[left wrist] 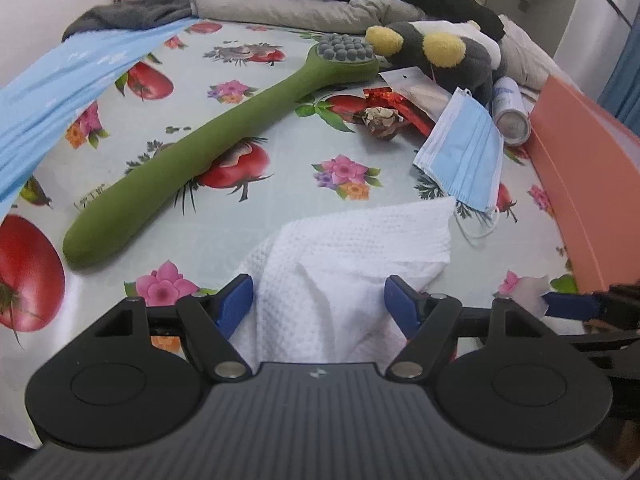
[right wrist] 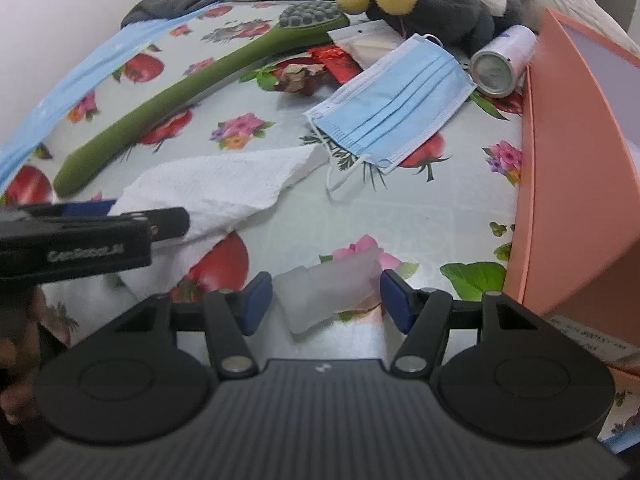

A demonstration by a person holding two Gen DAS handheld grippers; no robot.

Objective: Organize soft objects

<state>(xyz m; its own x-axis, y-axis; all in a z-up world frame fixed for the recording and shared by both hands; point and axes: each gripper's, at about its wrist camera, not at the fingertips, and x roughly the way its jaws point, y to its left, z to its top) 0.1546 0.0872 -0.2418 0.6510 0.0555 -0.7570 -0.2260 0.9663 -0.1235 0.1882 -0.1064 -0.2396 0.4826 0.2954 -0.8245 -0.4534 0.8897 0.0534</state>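
Glossy oilcloth (left wrist: 280, 216) printed with tomatoes and flowers covers the table, pillows and dark clothing heaped at the far edge. Landmark is the white paper towel (left wrist: 344, 256), waffle-embossed, rumpled, one corner sticking up.

My left gripper (left wrist: 319, 304) straddles the towel's near fold, blue pads parted either side, not pinching as far as I can see. It's featherlight and limp, so I'd bite a bunched fold, not a single flat ply that could tear or slip out.

Right of the towel, my right gripper (right wrist: 326, 300) brackets a small translucent soft packet (right wrist: 326, 292), jaws apart, nothing clamped; it looks squashy and slick, best taken across its middle.

Beyond the towel lies a pleated blue face mask (right wrist: 390, 100), floppy, ear loops trailing. Left of the towel runs a long green massage brush (left wrist: 200, 148), rubbery with grey nubs. Farther back sit a grey plush toy (right wrist: 440, 4) and a metal can (right wrist: 502, 60); a salmon-pink box (right wrist: 580, 160) stands right of everything.
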